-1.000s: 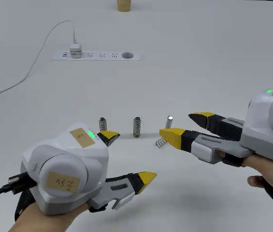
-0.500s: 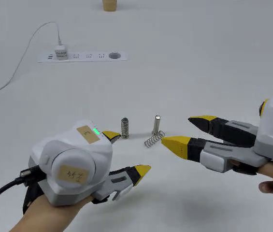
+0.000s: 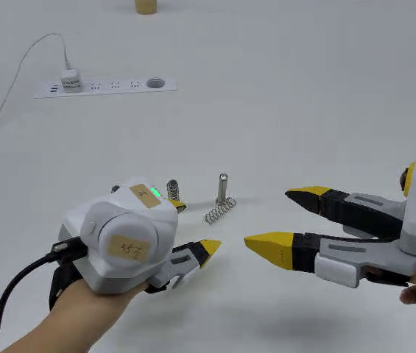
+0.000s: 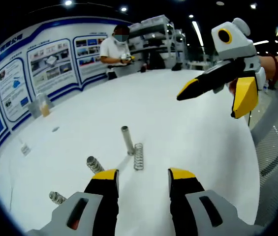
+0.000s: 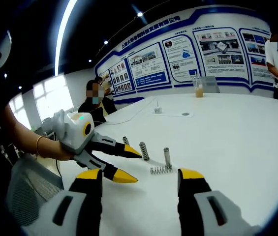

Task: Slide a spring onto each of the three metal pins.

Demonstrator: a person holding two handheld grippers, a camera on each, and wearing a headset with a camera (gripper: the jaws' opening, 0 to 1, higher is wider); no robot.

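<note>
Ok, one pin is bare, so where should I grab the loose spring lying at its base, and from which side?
Pinch the loose spring across its coils near mid-length, jaws either side of its axis. It lies flat, one end by the bare pin, so probably come from above with the open right gripper.

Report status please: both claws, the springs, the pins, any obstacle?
Left claw open, empty; right claw open, empty. Two pins carry springs; third pin bare, loose spring lying beside it. No obstacle near it.
</note>
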